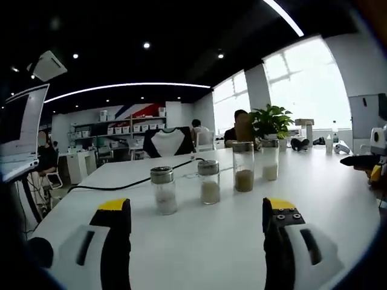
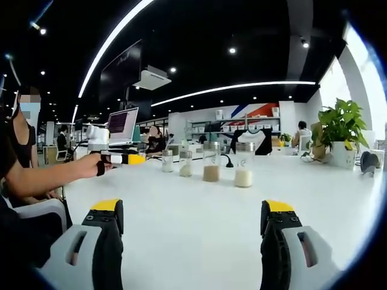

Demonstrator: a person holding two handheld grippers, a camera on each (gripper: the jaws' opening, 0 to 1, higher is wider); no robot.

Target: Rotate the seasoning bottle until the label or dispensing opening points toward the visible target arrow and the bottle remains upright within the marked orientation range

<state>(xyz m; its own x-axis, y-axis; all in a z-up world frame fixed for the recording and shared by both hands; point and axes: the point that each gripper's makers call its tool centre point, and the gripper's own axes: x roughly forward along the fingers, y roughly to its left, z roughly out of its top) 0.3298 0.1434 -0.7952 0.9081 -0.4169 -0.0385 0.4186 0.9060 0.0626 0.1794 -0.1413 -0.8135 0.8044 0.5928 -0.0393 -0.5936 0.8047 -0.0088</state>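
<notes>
A: Why are the left gripper (image 1: 196,226) and right gripper (image 2: 188,226) held low over the table (image 1: 211,254)?

B: Both have jaws spread and empty, ready to approach. Four seasoning bottles (image 1: 163,190) stand upright mid-table. Farther off, a black cable (image 1: 121,184) and a plant (image 1: 271,121); nothing blocks the approach.

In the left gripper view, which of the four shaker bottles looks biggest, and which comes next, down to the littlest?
1. Third bottle from the left, with tan seasoning: looks tallest.
2. Rightmost bottle, with white seasoning: next, but it stands farther back, so this is unsure.
3. Leftmost bottle and second bottle: short, look about alike, so no ranking.
</notes>
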